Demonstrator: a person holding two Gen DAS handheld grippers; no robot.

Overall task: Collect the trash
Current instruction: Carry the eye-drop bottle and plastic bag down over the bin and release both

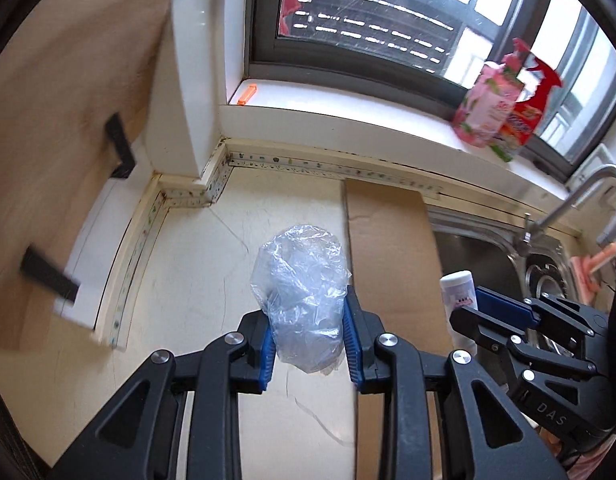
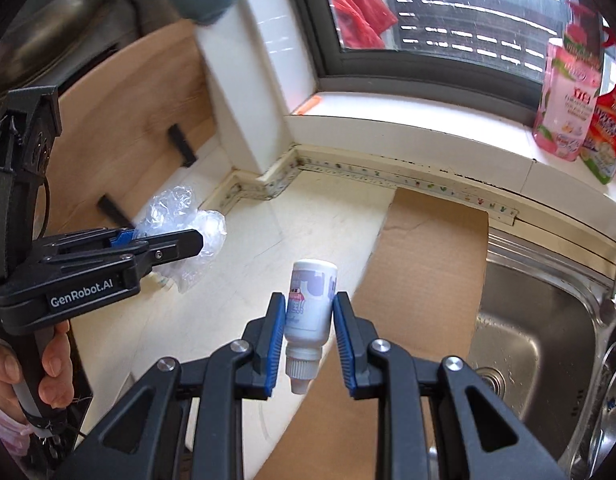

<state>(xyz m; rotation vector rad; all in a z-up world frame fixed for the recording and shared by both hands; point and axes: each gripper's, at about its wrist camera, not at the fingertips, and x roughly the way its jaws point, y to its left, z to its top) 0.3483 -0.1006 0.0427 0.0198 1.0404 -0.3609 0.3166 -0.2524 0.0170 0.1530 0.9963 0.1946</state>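
Observation:
My left gripper (image 1: 309, 312) is shut on a crumpled clear plastic bag (image 1: 303, 280), which bulges out past the blue pads above the cream counter (image 1: 187, 280). In the right wrist view the same left gripper (image 2: 195, 240) shows from the side at the left, a hand around its handle, with the plastic bag (image 2: 179, 216) sticking out of it. My right gripper (image 2: 310, 312) is shut on a small white bottle (image 2: 310, 304), held cap-down with a purple label. The left wrist view shows that right gripper (image 1: 468, 304) at the right edge with the white bottle (image 1: 458, 284).
A cardboard sheet (image 2: 428, 264) lies on the counter beside a steel sink (image 2: 540, 328) with a faucet (image 1: 580, 196). A pink refill pouch (image 2: 568, 96) and red spray bottle (image 1: 536, 92) stand on the windowsill. A wooden cabinet door (image 1: 67, 120) stands at the left.

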